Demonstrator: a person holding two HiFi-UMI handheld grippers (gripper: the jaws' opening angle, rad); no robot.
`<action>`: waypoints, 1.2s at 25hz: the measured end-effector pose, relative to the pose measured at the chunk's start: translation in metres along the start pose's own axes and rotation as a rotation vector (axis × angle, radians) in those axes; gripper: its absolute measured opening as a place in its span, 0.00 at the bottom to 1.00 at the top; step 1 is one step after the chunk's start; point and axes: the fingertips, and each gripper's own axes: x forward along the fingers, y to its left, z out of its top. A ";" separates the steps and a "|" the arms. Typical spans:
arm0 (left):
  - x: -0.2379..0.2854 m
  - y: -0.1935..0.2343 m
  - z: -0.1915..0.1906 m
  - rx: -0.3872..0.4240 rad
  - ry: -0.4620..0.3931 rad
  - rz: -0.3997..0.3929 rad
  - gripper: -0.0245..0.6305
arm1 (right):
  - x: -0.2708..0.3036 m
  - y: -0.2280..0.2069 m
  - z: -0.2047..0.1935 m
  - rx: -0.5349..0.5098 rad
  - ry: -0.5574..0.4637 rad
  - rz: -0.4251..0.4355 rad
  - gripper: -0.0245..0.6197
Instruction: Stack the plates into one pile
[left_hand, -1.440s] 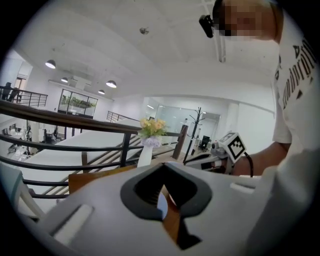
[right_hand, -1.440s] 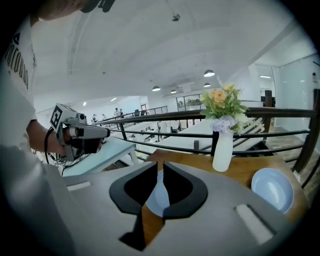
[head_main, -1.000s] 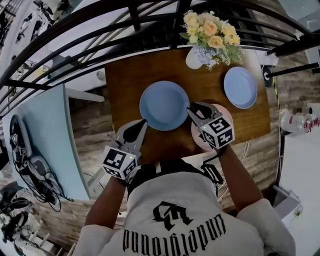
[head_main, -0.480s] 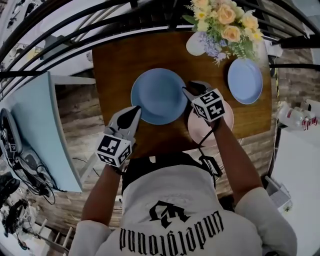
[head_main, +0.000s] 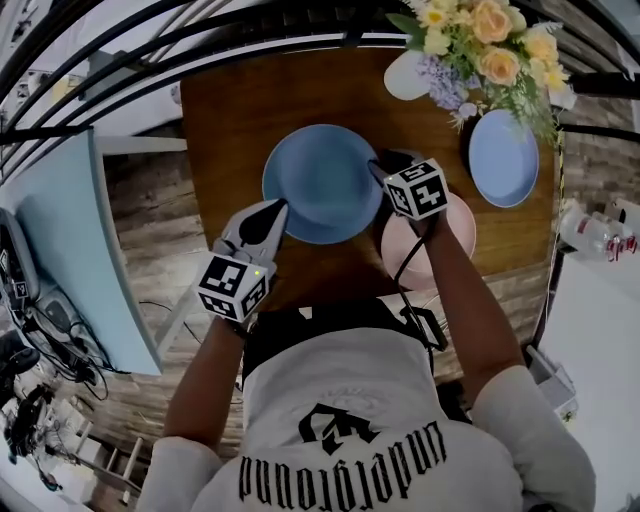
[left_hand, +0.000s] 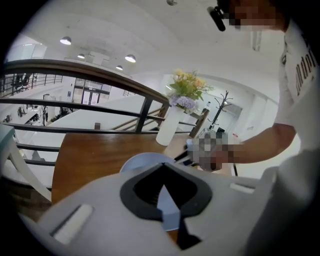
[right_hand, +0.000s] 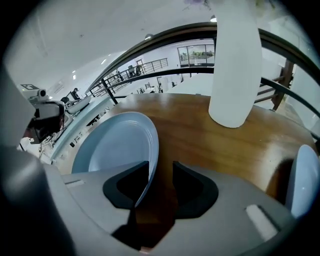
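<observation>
A large blue plate (head_main: 322, 183) lies mid-table. In the right gripper view its right rim (right_hand: 117, 150) sits between the jaws of my right gripper (right_hand: 161, 172), close to the left pad; those jaws are spread and still opening, not pressing on it. In the head view this gripper (head_main: 380, 165) hovers over that rim, above a pink plate (head_main: 445, 240). My left gripper (head_main: 272, 212) is shut, tips together at the plate's near-left rim (left_hand: 140, 161); a blue sliver shows behind the tips. A smaller blue plate (head_main: 503, 158) lies far right (right_hand: 304, 180).
A white vase (head_main: 410, 75) of flowers stands at the back of the brown table (head_main: 230, 120), between the two blue plates. Black railing bars (head_main: 150, 60) run behind the table. The table's front edge is close to the person's body.
My right gripper has moved off the pink plate to the big blue plate's right rim. My left gripper has come forward to the plate's left rim.
</observation>
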 end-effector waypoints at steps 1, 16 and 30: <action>0.000 0.001 -0.002 -0.004 0.003 0.001 0.11 | 0.002 0.001 -0.001 0.002 0.005 0.003 0.24; -0.008 -0.006 -0.011 -0.028 0.009 0.011 0.11 | -0.001 0.011 0.008 0.049 -0.032 -0.005 0.09; -0.074 -0.014 -0.012 -0.016 -0.025 -0.001 0.11 | -0.041 0.056 0.022 0.091 -0.141 -0.065 0.07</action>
